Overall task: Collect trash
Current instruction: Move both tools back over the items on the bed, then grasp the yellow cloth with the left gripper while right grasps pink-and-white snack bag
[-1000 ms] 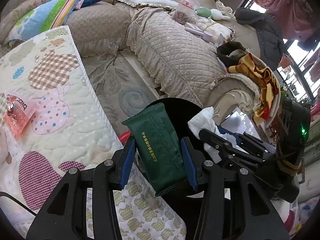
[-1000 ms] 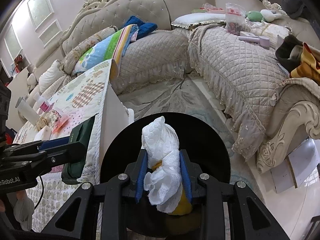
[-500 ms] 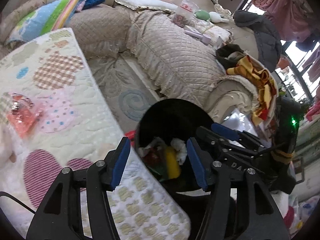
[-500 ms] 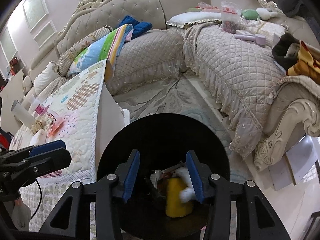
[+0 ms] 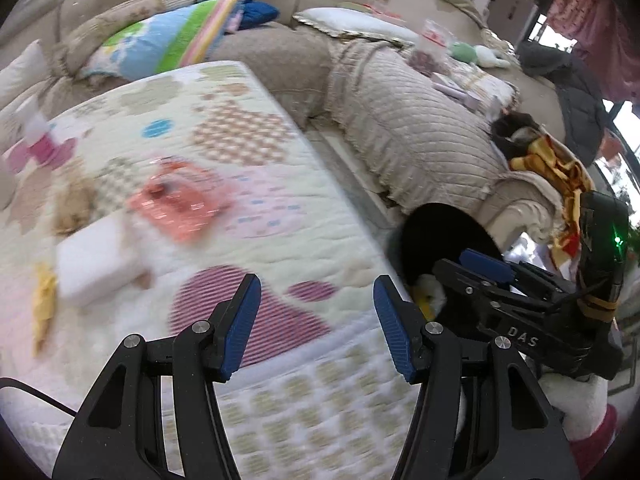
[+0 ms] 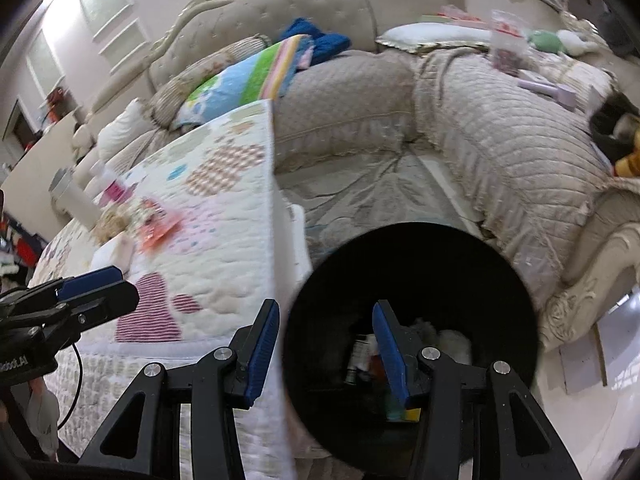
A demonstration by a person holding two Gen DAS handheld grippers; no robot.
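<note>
1. Trash (image 6: 448, 340) lies inside the black bin (image 6: 500, 264), on the floor beside the quilted table's (image 5: 280, 200) edge.
2. Left gripper (image 5: 316, 320) gapes wide, empty, above the quilt.
3. Right gripper (image 6: 324, 344) spread wide, empty, at the bin's rim.

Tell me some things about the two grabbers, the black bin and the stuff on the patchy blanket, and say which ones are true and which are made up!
1. The left gripper is holding a green packet. False: its jaws stand open with nothing between them.
2. The right gripper is open and empty. True.
3. The black bin already has trash inside. True: white tissue and other scraps lie at its bottom.
4. The bin stands on top of the quilted table cover. False: it stands on the floor beside the covered table.
5. A pink-orange wrapper lies on the cover. True, though it is blurred.
</note>
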